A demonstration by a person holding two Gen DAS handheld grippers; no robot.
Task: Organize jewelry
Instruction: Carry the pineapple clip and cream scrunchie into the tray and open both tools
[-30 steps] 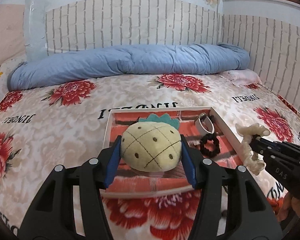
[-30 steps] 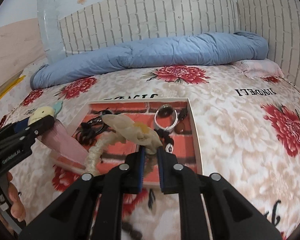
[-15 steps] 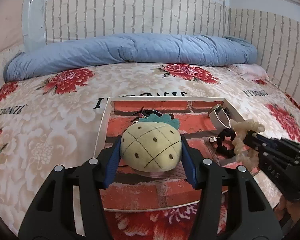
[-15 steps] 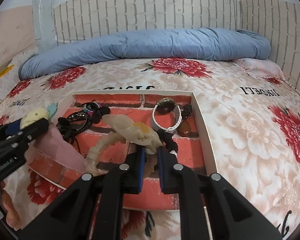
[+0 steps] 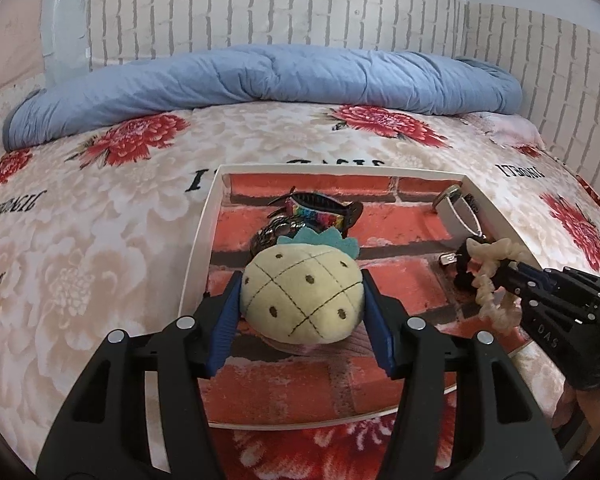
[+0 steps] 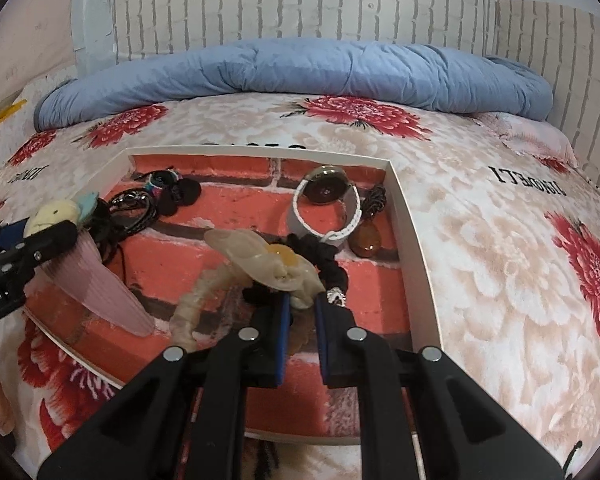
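Left wrist view has the left gripper [image 5: 302, 304] with its blue fingers [image 5: 225, 330] clamped on either side of a plush pineapple [image 5: 302, 294], which sits over a pink pleated piece. It's held above the white tray [image 5: 204, 236] with the red brick-print bottom, toward the tray's left half. Right wrist view: the right gripper [image 6: 300, 312] has its fingers pinched nearly together on a cream scrunchie [image 6: 260, 258], over the tray's middle, near its front edge. Lying in the tray are a white bracelet [image 6: 326, 210] and an amber pendant [image 6: 365, 239] by the right wall, a black scrunchie [image 6: 328, 260] just under the cream one, and some dark cords [image 6: 134, 210] in the back left corner. Tray sits on the flowery bed [image 6: 500, 260].
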